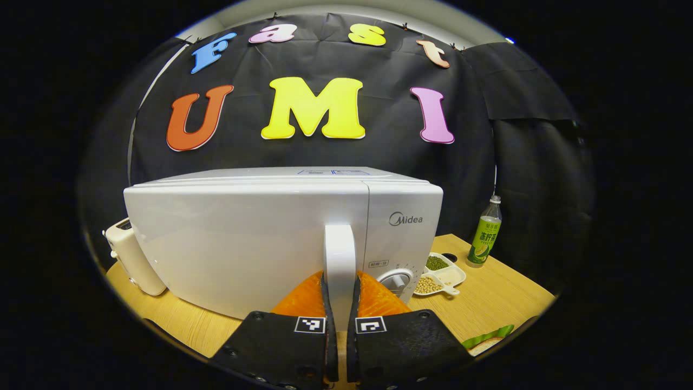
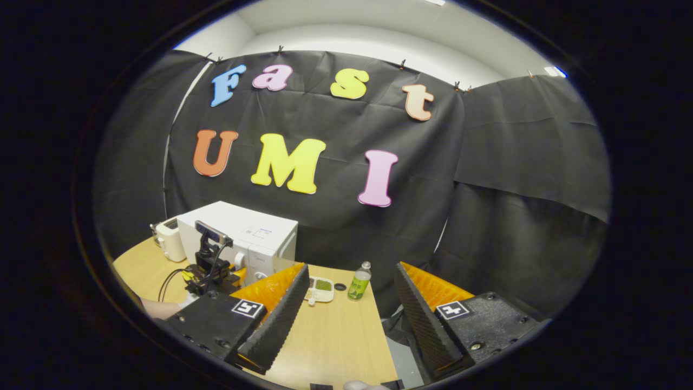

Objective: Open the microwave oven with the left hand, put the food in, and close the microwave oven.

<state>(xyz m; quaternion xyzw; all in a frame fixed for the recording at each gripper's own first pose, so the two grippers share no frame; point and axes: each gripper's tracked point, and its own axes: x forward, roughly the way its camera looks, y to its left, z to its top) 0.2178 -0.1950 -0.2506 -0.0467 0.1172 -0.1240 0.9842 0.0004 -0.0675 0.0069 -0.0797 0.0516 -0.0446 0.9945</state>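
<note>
Counting items: one microwave (image 1: 281, 238), one toaster (image 1: 130, 260) at its left, one divided dish of beans (image 1: 441, 275), one green-label bottle (image 1: 485, 234), one dark round cap (image 1: 449, 257) near the dish. Left gripper (image 1: 340, 303) at bottom centre of left gripper view, jaws pinching the microwave's white door handle (image 1: 340, 260); door looks closed. Green food item (image 1: 487, 340) at lower right edge. Light wooden table (image 1: 503, 292), black cloth wall behind, white ceiling above. Right gripper view sits farther back: right gripper (image 2: 346, 314) with jaws spread wide over the table, nothing between them; microwave at left-centre, with the left gripper seen from behind and part of a hand (image 2: 159, 309) beside it.
</note>
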